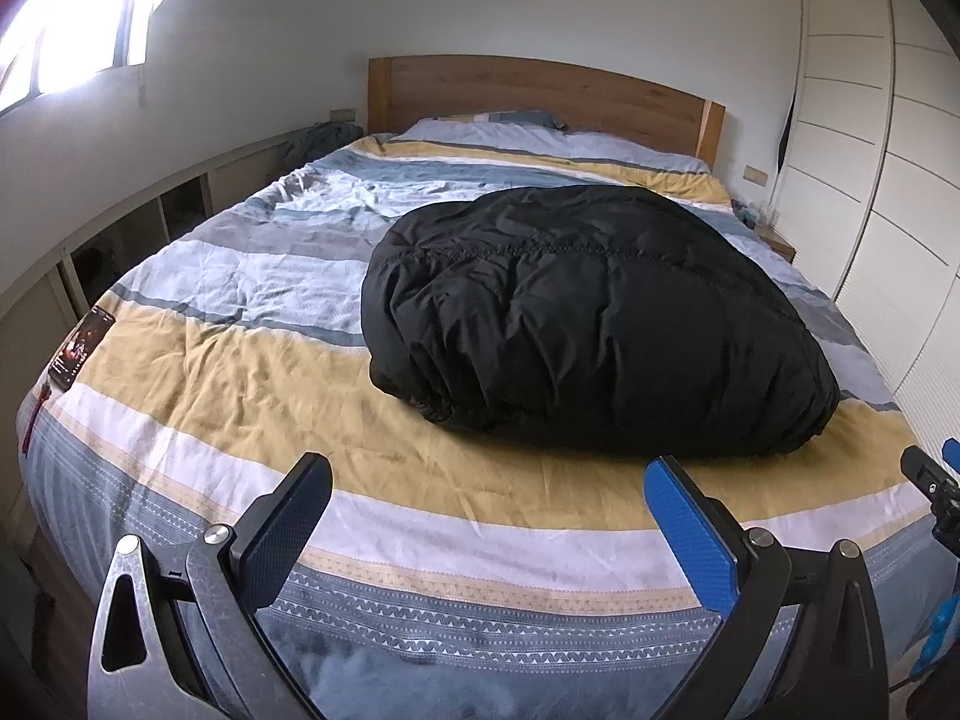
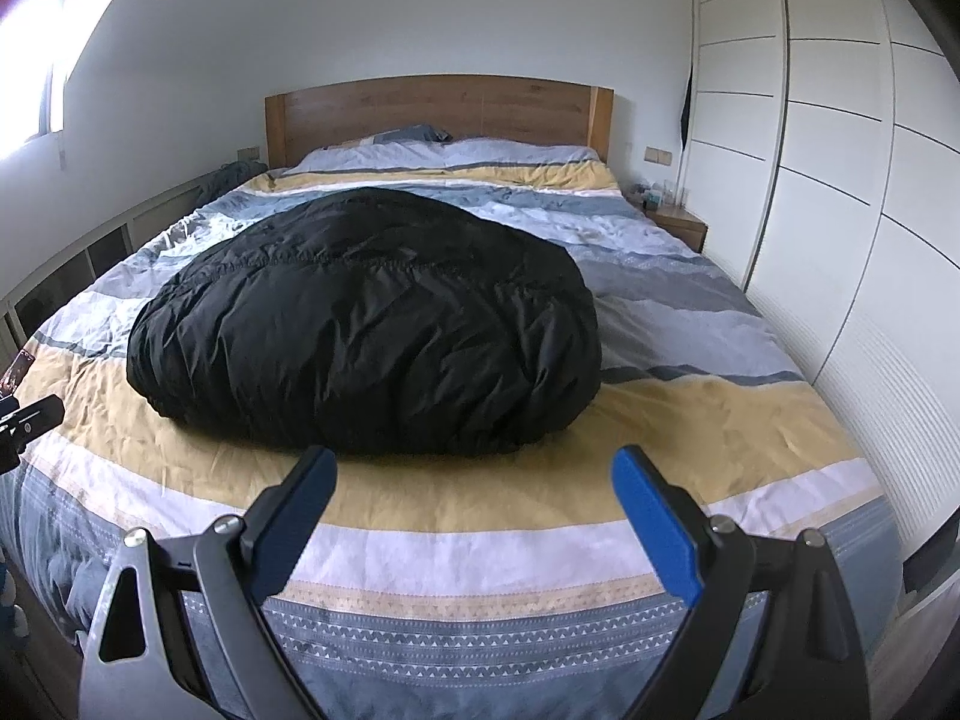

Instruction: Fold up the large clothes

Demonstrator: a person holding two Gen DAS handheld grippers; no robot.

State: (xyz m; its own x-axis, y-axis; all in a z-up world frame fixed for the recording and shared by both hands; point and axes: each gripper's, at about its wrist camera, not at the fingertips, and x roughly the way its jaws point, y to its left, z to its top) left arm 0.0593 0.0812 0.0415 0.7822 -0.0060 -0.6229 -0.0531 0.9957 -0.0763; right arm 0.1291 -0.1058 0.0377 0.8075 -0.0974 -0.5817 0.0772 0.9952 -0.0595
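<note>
A black puffy jacket (image 1: 594,318) lies in a bulky folded bundle on the striped bed cover (image 1: 240,372). It also shows in the right wrist view (image 2: 372,324), left of middle. My left gripper (image 1: 489,474) is open and empty, held over the foot of the bed, short of the jacket. My right gripper (image 2: 474,465) is open and empty, also over the foot of the bed, just short of the jacket's near edge. The right gripper's tip (image 1: 930,477) shows at the right edge of the left wrist view.
A phone (image 1: 81,348) lies at the bed's left edge. A wooden headboard (image 2: 438,111) stands at the far end. White wardrobe doors (image 2: 840,180) run along the right side, with a nightstand (image 2: 681,222) beside them. Low shelves (image 1: 120,240) line the left wall.
</note>
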